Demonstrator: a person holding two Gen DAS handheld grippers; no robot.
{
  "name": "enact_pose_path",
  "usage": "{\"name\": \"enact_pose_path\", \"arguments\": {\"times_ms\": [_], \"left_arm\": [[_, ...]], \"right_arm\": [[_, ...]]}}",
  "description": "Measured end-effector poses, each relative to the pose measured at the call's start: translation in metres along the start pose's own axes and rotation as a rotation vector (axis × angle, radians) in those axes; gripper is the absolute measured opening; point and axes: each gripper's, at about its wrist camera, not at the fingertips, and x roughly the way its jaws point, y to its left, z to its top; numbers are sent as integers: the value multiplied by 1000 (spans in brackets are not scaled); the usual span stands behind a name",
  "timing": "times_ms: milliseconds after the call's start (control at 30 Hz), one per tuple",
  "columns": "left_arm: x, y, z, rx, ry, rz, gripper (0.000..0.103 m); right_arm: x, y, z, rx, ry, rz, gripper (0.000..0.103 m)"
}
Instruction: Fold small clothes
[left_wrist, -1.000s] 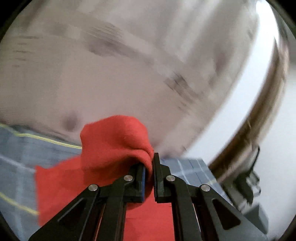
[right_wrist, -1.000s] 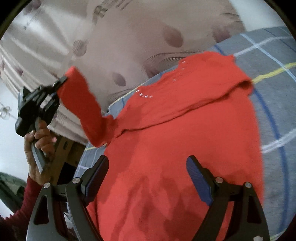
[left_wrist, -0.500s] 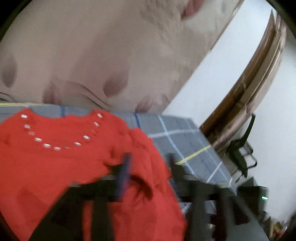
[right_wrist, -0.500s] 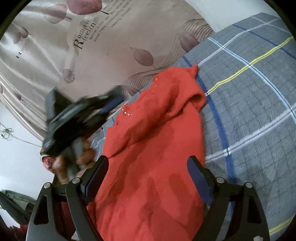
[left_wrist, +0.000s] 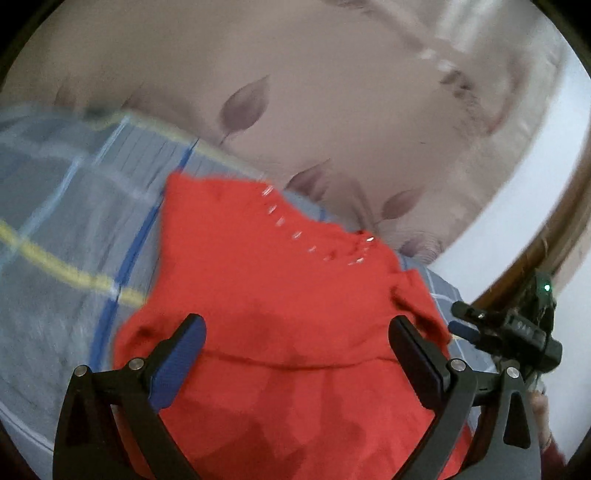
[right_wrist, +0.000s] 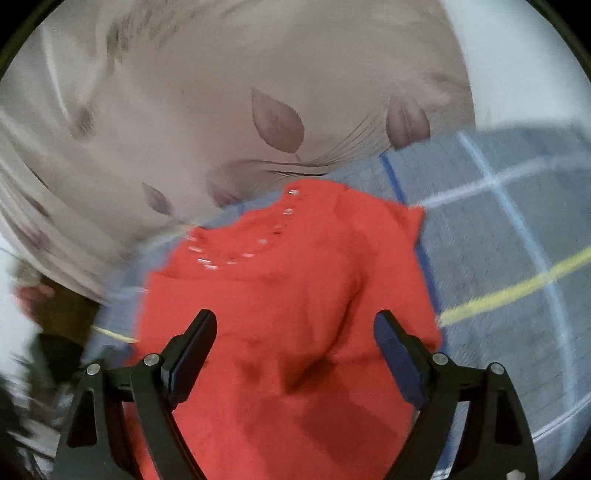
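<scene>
A small red sweater (left_wrist: 280, 295) with silver studs round the neckline lies flat on a grey checked bedsheet (left_wrist: 55, 229), both sleeves folded over its body. It also shows in the right wrist view (right_wrist: 295, 314). My left gripper (left_wrist: 295, 354) is open and empty above the sweater's lower part. My right gripper (right_wrist: 295, 350) is open and empty above the sweater too. The right gripper also shows at the right edge of the left wrist view (left_wrist: 506, 332).
A beige curtain with leaf prints (right_wrist: 258, 110) hangs behind the bed. The bedsheet (right_wrist: 517, 258) spreads to the right of the sweater. A wooden frame (left_wrist: 554, 229) and white wall stand at the far right.
My left gripper let go of the red sleeve, which now lies folded over the sweater, and opened. Both grippers swung to face the sweater from its lower end.
</scene>
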Motion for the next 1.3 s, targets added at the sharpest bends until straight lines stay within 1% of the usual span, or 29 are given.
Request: {"name": "enact_pose_path", "arguments": {"times_ms": [33,100,133,167,200,233,267,367,400,433,500,567,633,667,700,733,767,800,833,867,900,933,1000,1067,1133,1167,1267,1300], "left_arm": [[1,4,-1,-26,0,-20,99],[-6,9,-2,-41,-42,-25,99],[-7,10,-3,-46,-43,-24,99],[-7,12,-4,-53,-38,-21,99],[-7,14,-3,-60,-32,-16,99],[-7,15,-3,-63,-31,-15,99],[-7,15,-3,-61,-33,-14,99],[-6,14,-3,-57,-31,-4,99],[-5,13,-2,-56,-30,-2,99],[-6,13,-2,-56,-31,1,99],[-6,13,-1,-61,-40,11,99],[-9,15,-2,-78,-61,30,99],[-13,21,-3,-108,-84,40,99],[-14,23,-2,-117,-92,41,99],[-15,24,-3,-124,-99,39,99],[-15,24,-3,-123,-100,40,99],[-15,23,-3,-119,-97,47,99],[-14,22,-2,-116,-93,55,99],[-13,22,-2,-115,-90,60,99],[-13,21,-2,-115,-91,60,99],[-13,21,-2,-116,-91,60,99],[-13,21,-2,-116,-91,60,99],[-13,19,-2,-115,-89,62,99],[-13,19,-1,-114,-86,65,99],[-12,18,-1,-112,-84,67,99],[-12,18,-1,-112,-83,68,99],[-12,18,-1,-112,-83,67,99],[-13,18,-1,-113,-83,67,99]], "right_arm": [[8,13,2,-58,17,-87,86],[27,38,-3,-176,55,-200,86],[33,42,-6,-213,65,-243,83],[40,47,-9,-257,71,-293,77],[46,49,-11,-288,70,-329,44],[52,43,-11,-283,85,-353,14],[52,36,-9,-250,89,-341,14],[33,-8,9,-16,46,-202,11],[30,-19,13,39,49,-157,11],[30,-35,18,133,66,-65,11],[33,-56,23,283,97,73,11],[35,-57,33,389,96,258,11],[24,-48,46,446,37,458,11],[12,-43,53,469,-31,598,11],[-4,-38,61,455,-117,679,11],[-15,-36,66,419,-166,665,11],[-19,-39,70,389,-192,620,11],[-14,-46,69,409,-179,609,11],[3,-61,64,454,-128,602,11],[18,-71,59,466,-75,586,11],[32,-82,52,471,-25,524,14],[43,-94,41,483,8,471,14],[51,-113,26,534,27,477,14],[47,-131,17,578,-2,478,17],[43,-138,16,585,-21,479,23],[41,-141,16,587,-30,481,24],[36,-140,13,578,-26,477,22],[36,-138,14,560,-21,452,16]]}}
